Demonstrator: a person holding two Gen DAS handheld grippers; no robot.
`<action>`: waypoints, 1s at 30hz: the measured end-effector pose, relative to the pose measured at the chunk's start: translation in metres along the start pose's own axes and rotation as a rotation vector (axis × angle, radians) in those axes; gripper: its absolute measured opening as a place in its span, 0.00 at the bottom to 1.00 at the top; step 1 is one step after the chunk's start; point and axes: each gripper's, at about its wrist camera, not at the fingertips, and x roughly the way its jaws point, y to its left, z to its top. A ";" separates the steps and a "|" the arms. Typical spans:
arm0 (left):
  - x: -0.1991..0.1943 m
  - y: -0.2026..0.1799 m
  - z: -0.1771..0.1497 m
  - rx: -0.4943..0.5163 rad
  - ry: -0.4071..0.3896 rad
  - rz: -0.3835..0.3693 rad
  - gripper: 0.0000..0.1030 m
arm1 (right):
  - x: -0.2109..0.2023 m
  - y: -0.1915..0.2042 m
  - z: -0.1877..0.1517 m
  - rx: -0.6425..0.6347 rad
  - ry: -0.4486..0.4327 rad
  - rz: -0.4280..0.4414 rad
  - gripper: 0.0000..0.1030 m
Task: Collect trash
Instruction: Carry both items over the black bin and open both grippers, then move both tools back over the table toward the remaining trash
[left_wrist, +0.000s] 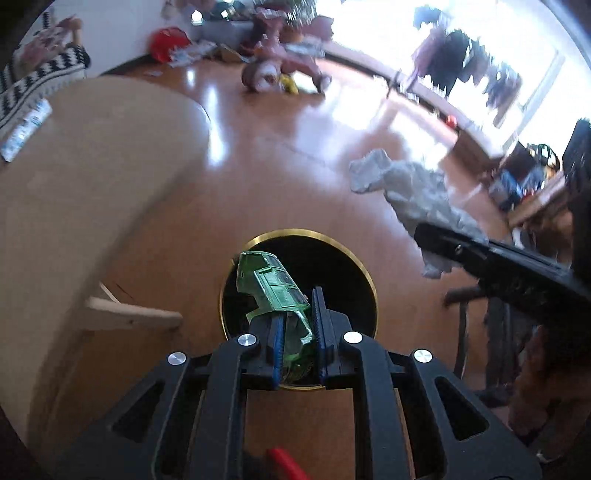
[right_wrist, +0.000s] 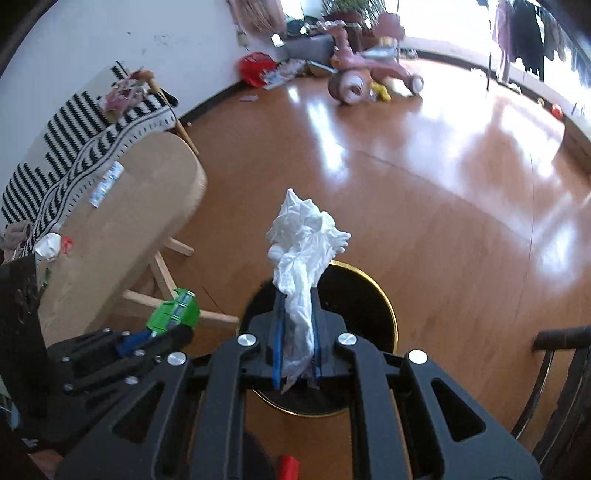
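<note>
Where the left wrist camera looks down: left gripper (left_wrist: 299, 325) clamped on a crumpled green wrapper (left_wrist: 271, 284), held right over the dark mouth of a gold-rimmed bin (left_wrist: 364, 271) on the wooden floor (left_wrist: 280, 177). Bin's near rim hidden behind the fingers; inside too dark to read. Right gripper (left_wrist: 458, 247) blurred at the right edge, trailing a white tissue (left_wrist: 410, 188) (fingertips cut off by that paper). Tan table (left_wrist: 92, 177) to the left.

From the right wrist camera: right gripper (right_wrist: 297, 332) pinched shut on the tissue (right_wrist: 304, 236), poised above the bin (right_wrist: 388, 306). Left gripper (right_wrist: 147, 338) low at left beside the bin, only partly in frame, closed on the wrapper (right_wrist: 173, 310). Pink tricycle (right_wrist: 369, 74) far across the floor (right_wrist: 424, 184), slightly blurred.
</note>
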 end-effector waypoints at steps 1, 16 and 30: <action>0.006 -0.001 -0.001 0.012 0.008 0.006 0.13 | 0.006 -0.004 -0.004 0.013 0.015 0.005 0.12; 0.021 0.000 -0.001 0.037 0.021 -0.015 0.13 | 0.035 -0.007 -0.014 0.036 0.072 0.023 0.12; 0.011 -0.001 -0.002 0.015 -0.024 0.010 0.73 | 0.022 -0.010 -0.002 0.065 0.014 0.014 0.67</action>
